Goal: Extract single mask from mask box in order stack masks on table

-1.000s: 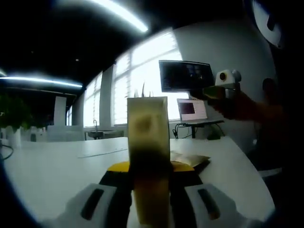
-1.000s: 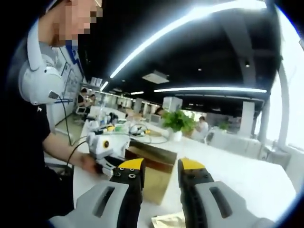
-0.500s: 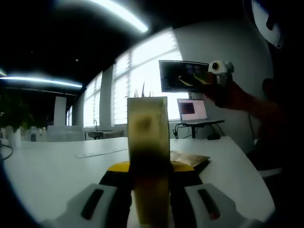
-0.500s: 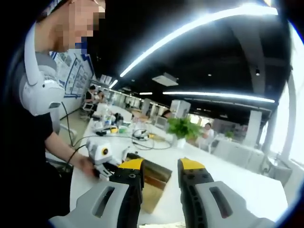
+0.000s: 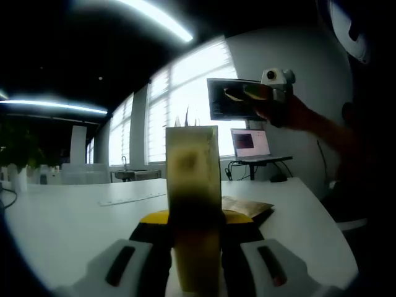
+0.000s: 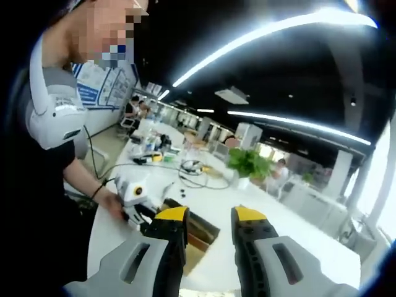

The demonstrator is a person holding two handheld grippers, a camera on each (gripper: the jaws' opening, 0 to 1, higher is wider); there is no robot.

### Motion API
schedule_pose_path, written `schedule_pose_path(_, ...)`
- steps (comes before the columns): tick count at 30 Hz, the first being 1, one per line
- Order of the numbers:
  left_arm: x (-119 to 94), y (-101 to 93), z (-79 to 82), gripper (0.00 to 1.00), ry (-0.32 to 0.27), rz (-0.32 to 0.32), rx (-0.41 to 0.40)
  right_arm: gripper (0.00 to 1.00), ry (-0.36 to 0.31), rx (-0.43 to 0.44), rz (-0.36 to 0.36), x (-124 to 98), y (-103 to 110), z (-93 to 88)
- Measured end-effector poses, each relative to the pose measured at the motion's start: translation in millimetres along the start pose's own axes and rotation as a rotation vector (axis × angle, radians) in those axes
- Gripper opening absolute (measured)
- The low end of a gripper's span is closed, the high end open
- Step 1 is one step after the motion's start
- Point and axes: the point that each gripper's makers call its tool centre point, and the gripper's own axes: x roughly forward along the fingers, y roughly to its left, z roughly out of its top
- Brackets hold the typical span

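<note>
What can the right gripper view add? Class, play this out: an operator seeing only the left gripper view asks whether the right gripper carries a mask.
Observer: No. The right gripper has its yellow-tipped jaws apart, nothing between them.
Operator: And the tall tan cardboard mask box that I'm clamping?
Observer: Seen from that side, its top looks open and dark inside.
Operator: Anything else on the white table?
Observer: Tangled cables lie beyond the box.

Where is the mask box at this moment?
In the left gripper view, the mask box stands upright between the left gripper's jaws, on the white table, with a flat mask packet just right behind it.
</note>
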Motion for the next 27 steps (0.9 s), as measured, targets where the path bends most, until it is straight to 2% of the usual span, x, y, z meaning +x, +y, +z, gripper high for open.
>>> schedule_pose_path(8,0,0.0,0.0,0.32,0.001,0.0,0.001,0.24,0.08,-0.071,0.067,14,7,-2.5)
schedule_pose_path(14,0,0.6,-0.2,0.32,0.001,0.001,0.001,0.24,0.108,-0.083,0.111,20,7,-1.1)
schedule_pose_path(22,0,-0.2,0.3,0.32,0.002,0.0,0.001,0.23,0.204,-0.154,0.192,31,15,-8.7)
schedule_pose_path(27,0,0.0,0.3,0.32,0.002,-0.001,0.001,0.23,0.229,-0.183,0.216,38,16,-8.3)
